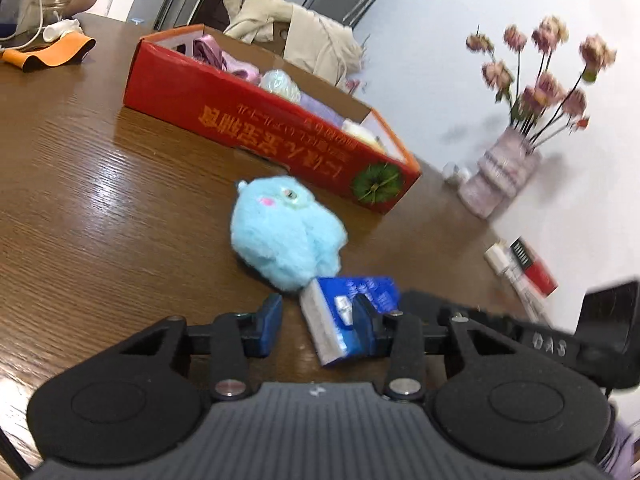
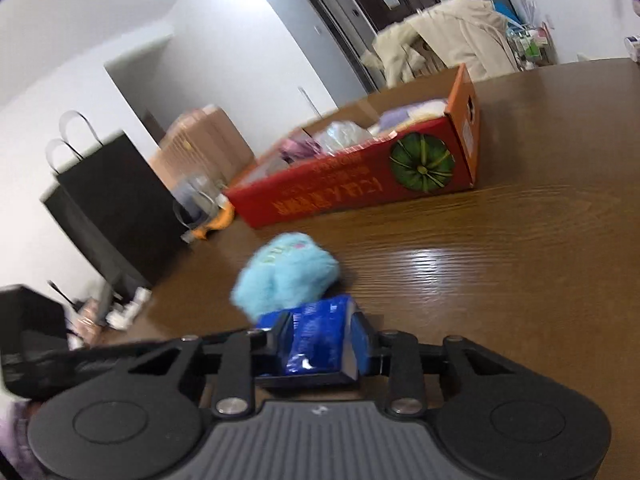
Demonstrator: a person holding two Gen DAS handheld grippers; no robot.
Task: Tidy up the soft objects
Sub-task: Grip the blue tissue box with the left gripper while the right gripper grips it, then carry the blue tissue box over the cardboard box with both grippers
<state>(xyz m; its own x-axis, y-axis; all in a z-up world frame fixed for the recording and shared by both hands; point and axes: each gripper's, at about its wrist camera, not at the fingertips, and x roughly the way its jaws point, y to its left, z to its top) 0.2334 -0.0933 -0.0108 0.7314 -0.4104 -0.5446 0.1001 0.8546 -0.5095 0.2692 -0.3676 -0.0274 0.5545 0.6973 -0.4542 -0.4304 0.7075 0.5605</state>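
Table (image 1: 100,184): brown wood grain, glossy, seen from both wrist cameras.
Plush toy (image 1: 286,232): pale blue and fluffy, with a pink cheek spot; it lies on the table near the red box and just beyond both grippers.
Blue packet (image 2: 316,340): a soft, shiny wrapper with a silvery edge, touching the near side of the plush toy.
Right gripper (image 2: 320,344): its two blue pads press on the blue packet from either side — a grip on the packet.
Left gripper (image 1: 318,320): jaws partly apart; the packet sits between them, against the right-hand finger, with a gap at the other finger, so it is not clamped.
Red box (image 1: 256,120): long open carton with yellow lettering and a green squash picture on its front, near one end; it stands on the table behind the toy and holds soft pink, white, lilac and cream items.
Vase of flowers (image 1: 500,172): pinkish vase with dried blooms, by the white wall at the table edge.
Black paper bag (image 2: 108,208): upright, beyond the table's far side.
Sharpness: both views are blurred.
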